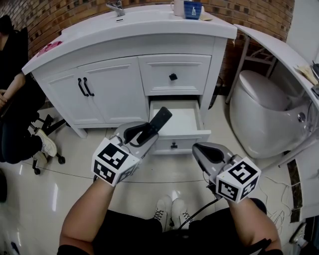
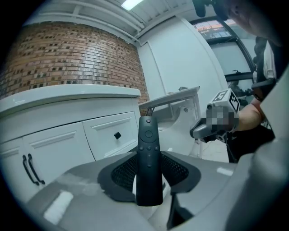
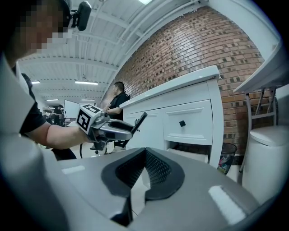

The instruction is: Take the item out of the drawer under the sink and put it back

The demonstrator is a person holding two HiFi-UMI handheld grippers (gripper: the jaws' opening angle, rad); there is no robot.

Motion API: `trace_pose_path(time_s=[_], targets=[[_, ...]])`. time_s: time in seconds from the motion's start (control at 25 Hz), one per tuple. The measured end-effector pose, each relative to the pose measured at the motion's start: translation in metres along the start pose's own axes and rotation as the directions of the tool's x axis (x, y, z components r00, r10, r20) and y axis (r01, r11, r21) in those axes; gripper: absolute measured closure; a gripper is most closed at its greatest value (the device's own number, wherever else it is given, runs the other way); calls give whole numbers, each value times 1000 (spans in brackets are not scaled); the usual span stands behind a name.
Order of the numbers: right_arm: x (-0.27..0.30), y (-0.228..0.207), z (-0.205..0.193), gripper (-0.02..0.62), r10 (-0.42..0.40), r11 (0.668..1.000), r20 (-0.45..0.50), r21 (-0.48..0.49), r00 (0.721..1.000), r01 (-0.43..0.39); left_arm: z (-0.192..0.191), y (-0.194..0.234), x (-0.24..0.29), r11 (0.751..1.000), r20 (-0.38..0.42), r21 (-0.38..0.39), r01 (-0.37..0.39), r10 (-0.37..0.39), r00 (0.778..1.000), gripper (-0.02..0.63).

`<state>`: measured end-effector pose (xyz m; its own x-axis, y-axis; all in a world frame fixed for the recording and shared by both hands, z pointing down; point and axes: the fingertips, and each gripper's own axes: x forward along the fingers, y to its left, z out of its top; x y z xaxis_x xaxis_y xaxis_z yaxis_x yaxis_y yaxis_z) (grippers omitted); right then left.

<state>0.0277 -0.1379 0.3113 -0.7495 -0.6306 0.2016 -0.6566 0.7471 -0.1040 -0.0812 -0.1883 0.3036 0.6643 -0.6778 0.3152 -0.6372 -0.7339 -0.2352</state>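
1. Left tongs (image 1: 145,135) clamp the lower end of a black remote (image 1: 160,121), which tilts up over the front edge of the open drawer (image 1: 177,133). The right tongs (image 1: 201,151) are closed on nothing, near that drawer's front right corner.
2. Glossy pale floor (image 1: 164,172) lies beneath both.
3. The drawer is pulled out of a white vanity (image 1: 107,89), below a shut one.
4. On the counter (image 1: 149,22), a faucet (image 1: 116,7) and a blue cup (image 1: 192,9) stand at the back edge.
5. A toilet (image 1: 264,112) stands to the right, with a brick wall (image 1: 65,12) behind.

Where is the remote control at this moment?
Near the centre of the head view, the remote control is clamped in the left gripper, tilted over the open lower drawer.
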Motion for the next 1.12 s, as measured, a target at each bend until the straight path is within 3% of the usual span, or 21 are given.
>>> trace_pose_path(time_s=[0.16,0.52,0.8,1.12], targets=[[2,2,-1,592,11,1000,-2,-2,1000,-11,3,13,25,992,-61,126,6,2,998,437],[5,5,-9,592,42,999,-26,12,999,-42,6,36,86,949,-178,302,89,-35,983,437],[6,0,-21,592,60,998,-56,26,997,-59,-24,41,144,926,-261,321,196,-112,959,437],[8,-9,-30,592,65,997,-75,56,995,-61,-78,64,201,918,-409,295,263,-128,904,437]])
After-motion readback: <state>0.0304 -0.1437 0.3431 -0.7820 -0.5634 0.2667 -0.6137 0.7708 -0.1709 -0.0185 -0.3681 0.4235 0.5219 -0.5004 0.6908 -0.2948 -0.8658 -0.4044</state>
